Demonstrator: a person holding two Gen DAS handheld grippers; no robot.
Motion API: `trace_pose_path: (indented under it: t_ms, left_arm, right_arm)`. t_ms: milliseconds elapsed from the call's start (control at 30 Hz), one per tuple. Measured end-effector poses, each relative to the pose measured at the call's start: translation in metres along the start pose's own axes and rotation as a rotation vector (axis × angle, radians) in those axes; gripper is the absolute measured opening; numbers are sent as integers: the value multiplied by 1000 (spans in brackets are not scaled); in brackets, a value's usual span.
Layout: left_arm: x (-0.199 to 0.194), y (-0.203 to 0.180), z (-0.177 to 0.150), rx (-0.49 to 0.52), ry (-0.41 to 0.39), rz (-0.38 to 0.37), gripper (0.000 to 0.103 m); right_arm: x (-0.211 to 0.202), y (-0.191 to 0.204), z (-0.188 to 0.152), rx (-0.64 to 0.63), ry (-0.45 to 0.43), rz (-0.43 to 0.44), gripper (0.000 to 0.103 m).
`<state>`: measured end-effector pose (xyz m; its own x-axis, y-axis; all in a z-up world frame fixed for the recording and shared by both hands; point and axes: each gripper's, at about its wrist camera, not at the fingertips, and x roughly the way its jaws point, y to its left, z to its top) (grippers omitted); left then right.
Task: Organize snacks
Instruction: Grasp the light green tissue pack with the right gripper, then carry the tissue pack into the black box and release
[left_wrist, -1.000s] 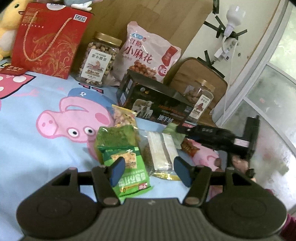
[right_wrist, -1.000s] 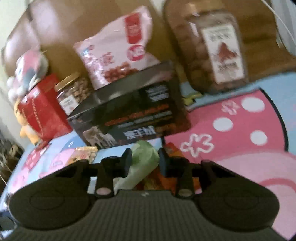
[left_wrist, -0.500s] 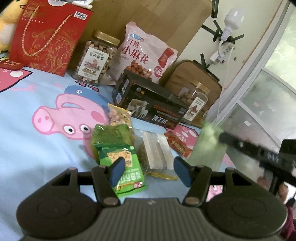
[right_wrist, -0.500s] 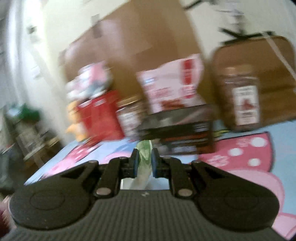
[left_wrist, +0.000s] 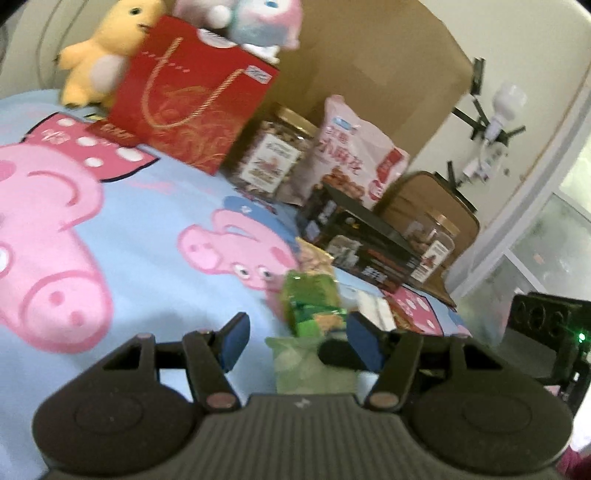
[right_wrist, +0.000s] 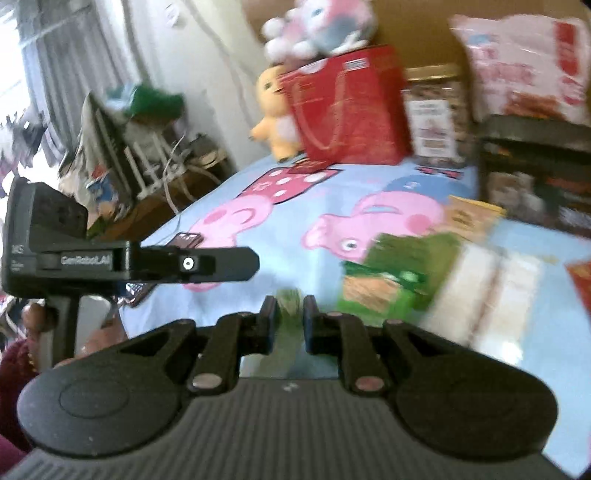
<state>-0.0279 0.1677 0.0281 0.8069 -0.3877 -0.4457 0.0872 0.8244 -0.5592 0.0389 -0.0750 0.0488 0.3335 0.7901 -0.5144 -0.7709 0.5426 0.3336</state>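
My right gripper (right_wrist: 290, 319) is shut on a pale green snack packet (right_wrist: 289, 301), held above the blue Peppa Pig sheet (right_wrist: 295, 206). In the left wrist view that packet (left_wrist: 306, 363) hangs between my open left fingers, with the right gripper's tip beside it. My left gripper (left_wrist: 295, 343) is open and empty; it also shows at the left of the right wrist view (right_wrist: 243, 263). Green snack packs (left_wrist: 314, 306), a white wafer pack (right_wrist: 487, 291) and a yellow pack (right_wrist: 469, 218) lie on the sheet.
At the back stand a red gift bag (left_wrist: 192, 96), a nut jar (left_wrist: 273, 155), a pink snack bag (left_wrist: 354, 155), a black box (left_wrist: 365, 243), a second jar (left_wrist: 432, 243) and plush toys (left_wrist: 96, 62). A cluttered side table (right_wrist: 147, 173) stands left of the bed.
My right gripper has swung left with the pale green packet, bringing it in front of my left gripper. The left gripper has turned left and stayed open.
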Motion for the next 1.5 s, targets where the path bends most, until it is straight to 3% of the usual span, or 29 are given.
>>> trace_pose_path:
  t_ms: [67, 133, 400, 600, 700, 767, 800, 833, 933, 1100, 1267, 1400, 1500]
  left_arm:
    - [-2, 6, -1, -8, -1, 8, 59]
    - [-4, 9, -2, -10, -2, 10, 59]
    - [12, 4, 6, 28, 21, -11, 59]
    - [42, -14, 8, 105, 81, -39, 59]
    - [57, -22, 6, 159, 118, -40, 65]
    - [62, -24, 2, 172, 137, -34, 64]
    - [63, -24, 0, 172, 144, -34, 62]
    - [63, -23, -1, 172, 145, -30, 59]
    - [57, -21, -4, 165, 135, -16, 56]
    - [43, -13, -5, 85, 142, -48, 56]
    - [26, -15, -10, 76, 120, -71, 58]
    - [12, -9, -4, 56, 72, -62, 63]
    - [7, 0, 4, 27, 46, -53, 63]
  right_arm:
    - [13, 4, 4, -32, 3, -29, 26]
    - [18, 6, 4, -32, -3, -44, 44]
    - [-22, 7, -20, -105, -98, -111, 55]
    - [-20, 21, -47, -160, 1, -103, 56]
    - [-4, 27, -52, -184, 60, -119, 56]
    - [-1, 30, -53, -204, 59, -128, 55]
    - [1, 31, -51, -215, 62, -130, 47]
    - [1, 31, -50, -218, 61, -136, 32]
    - [-1, 19, -47, -168, 53, -149, 21]
    - [-12, -3, -42, -80, -3, -233, 20]
    - [-20, -14, -43, -49, -37, -261, 23]
    - [-24, -14, -46, -40, -52, -230, 25]
    - [-27, -9, -50, -53, -56, -204, 35]
